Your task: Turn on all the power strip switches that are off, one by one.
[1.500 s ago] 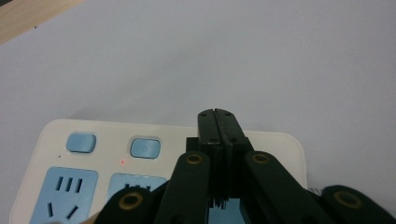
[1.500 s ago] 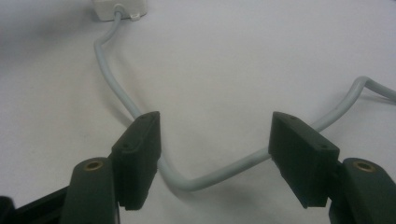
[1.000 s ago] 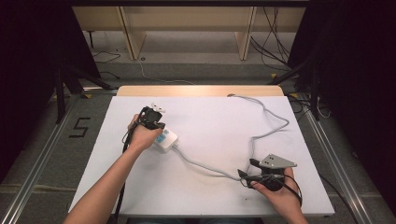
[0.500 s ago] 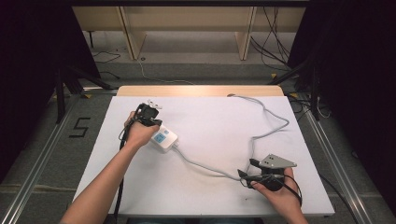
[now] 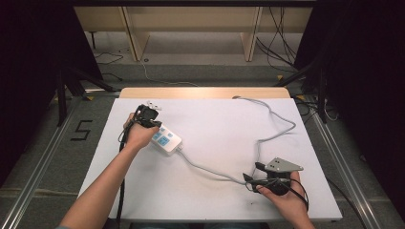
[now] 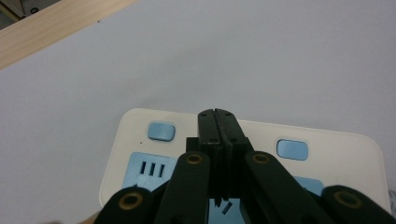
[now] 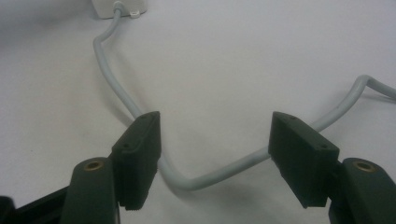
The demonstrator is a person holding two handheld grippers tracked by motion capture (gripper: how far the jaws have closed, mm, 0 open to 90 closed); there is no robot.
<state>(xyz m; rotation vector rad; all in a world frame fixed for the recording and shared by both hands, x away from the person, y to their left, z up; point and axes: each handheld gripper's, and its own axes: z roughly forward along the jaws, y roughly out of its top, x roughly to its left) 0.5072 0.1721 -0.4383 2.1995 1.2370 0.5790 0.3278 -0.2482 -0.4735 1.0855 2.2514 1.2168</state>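
Note:
A white power strip with blue sockets and buttons lies on the white table, left of the middle. My left gripper hovers at its far-left end; in the left gripper view its jaws are shut, tips together over the power strip between two blue buttons, with nothing seen between them. The strip's grey cable runs right to my right gripper near the front right. That gripper is open, and the cable lies on the table between its jaws, untouched.
Past my right gripper the cable loops back over the far edge of the table. A wooden strip lines that far edge. Beyond it stand wooden frame legs and loose floor cables.
My left gripper has shifted slightly left and farther away over the strip's end. The strip, the cable and my right gripper have stayed in place.

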